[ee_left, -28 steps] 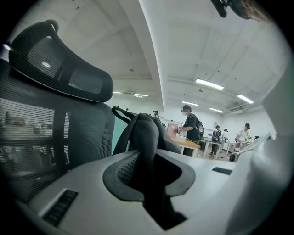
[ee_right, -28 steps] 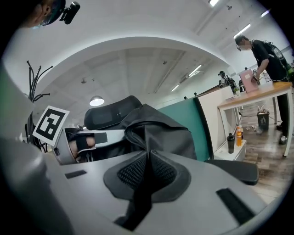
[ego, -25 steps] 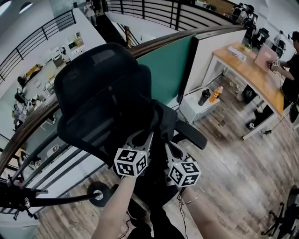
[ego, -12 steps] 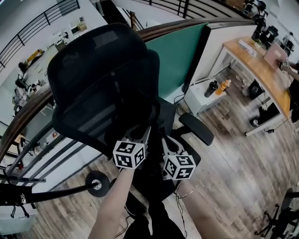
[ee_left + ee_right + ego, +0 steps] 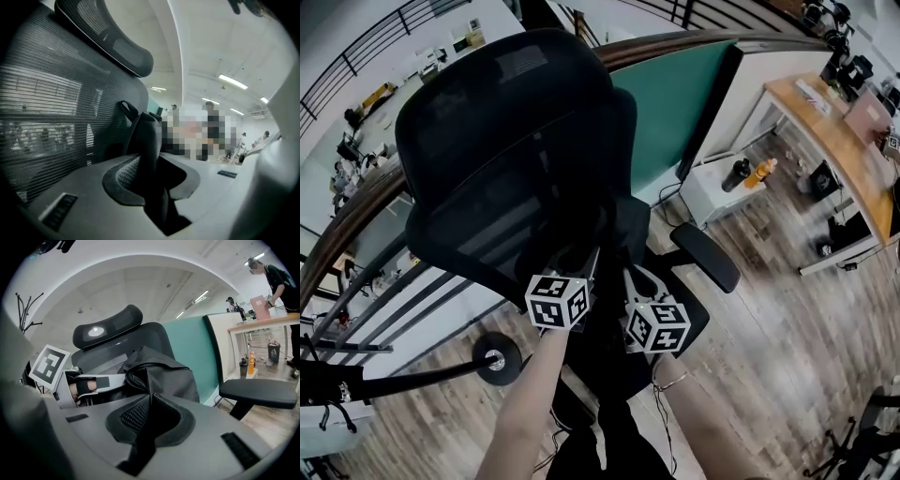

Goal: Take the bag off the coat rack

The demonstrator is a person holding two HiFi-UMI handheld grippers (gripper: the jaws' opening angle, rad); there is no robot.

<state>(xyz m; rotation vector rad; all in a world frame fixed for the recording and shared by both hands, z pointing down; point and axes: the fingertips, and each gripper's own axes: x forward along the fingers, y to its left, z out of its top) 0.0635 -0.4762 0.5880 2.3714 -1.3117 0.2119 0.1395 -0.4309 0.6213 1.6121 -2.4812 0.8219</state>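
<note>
The black bag rests low against the mesh office chair, above its seat. In the right gripper view the bag bulges just beyond the jaws. My left gripper is shut on a black bag strap. Its jaws have just been opening a little, with the strap still pinched between the pads. My right gripper is shut on another fold of strap. The left gripper shows beside the bag in the right gripper view. The two grippers sit side by side.
The coat rack's round base and pole stand at lower left; its bare prongs show in the right gripper view. A chair armrest juts right. A green partition, a desk and a railing surround the chair.
Both grippers have sunk with the bag toward the chair seat, and the chair back now fills more of the head view.
</note>
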